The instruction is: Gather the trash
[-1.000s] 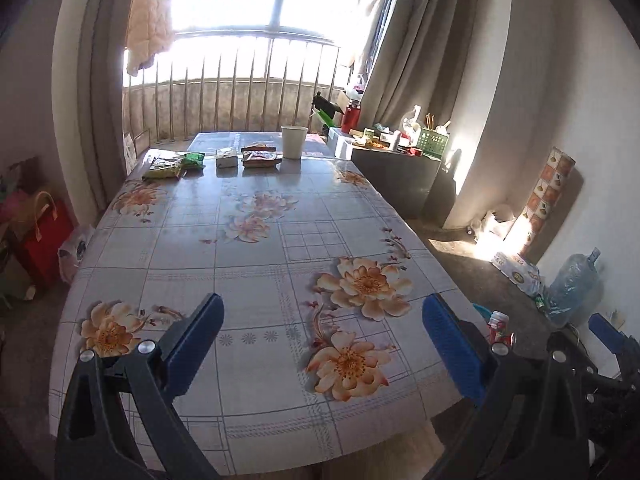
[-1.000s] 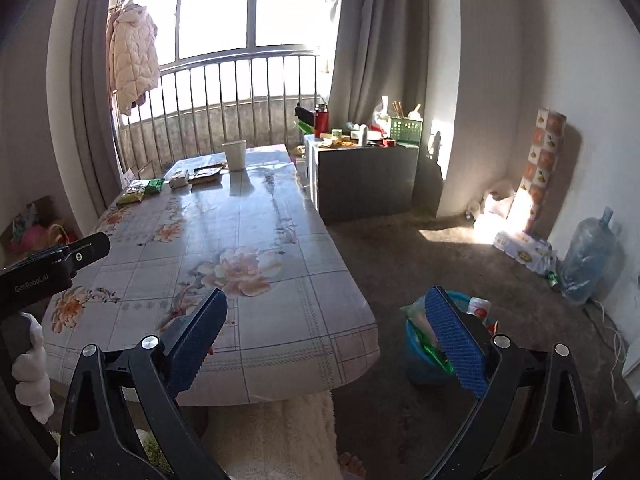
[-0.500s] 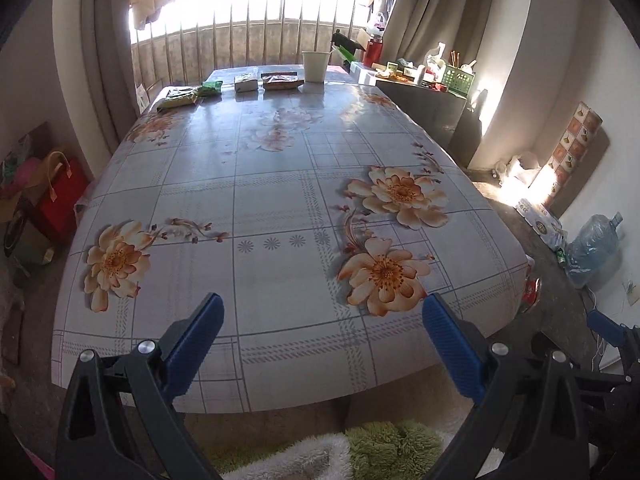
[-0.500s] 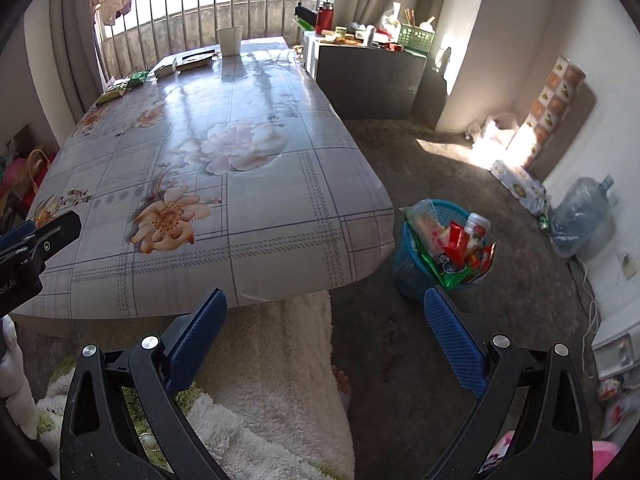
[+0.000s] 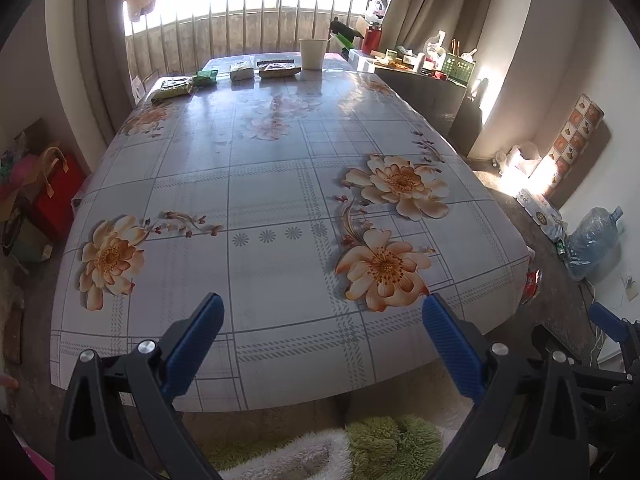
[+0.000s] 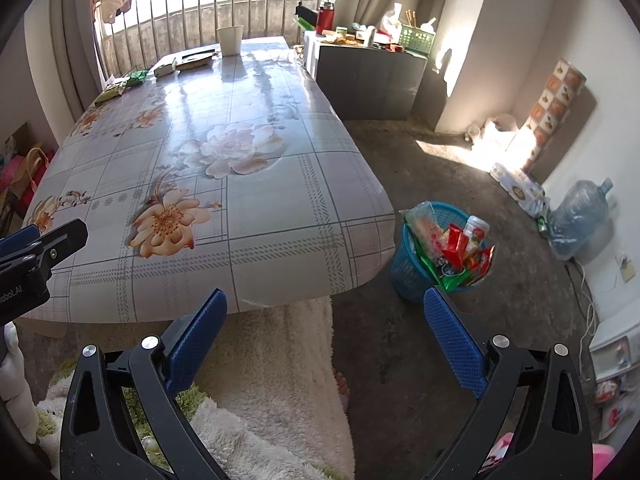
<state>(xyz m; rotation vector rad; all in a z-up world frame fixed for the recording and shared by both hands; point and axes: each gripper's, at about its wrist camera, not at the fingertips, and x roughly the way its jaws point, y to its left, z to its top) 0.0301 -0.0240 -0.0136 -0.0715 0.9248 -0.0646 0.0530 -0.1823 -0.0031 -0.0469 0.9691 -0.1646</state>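
jaws of left gripper (image 5: pixel 322 330) and right gripper (image 6: pixel 324 326) wide apart (both empty), touching nothing

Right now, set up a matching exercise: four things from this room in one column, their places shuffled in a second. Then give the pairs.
Things:
1. cup
2. bin
3. flask
4. jug

Places:
A. floor, by the right wall
B. far end of the table
C. floor, off the table's near right corner
D. grey cabinet beyond the table

Pairs: 1-B, 2-C, 3-D, 4-A
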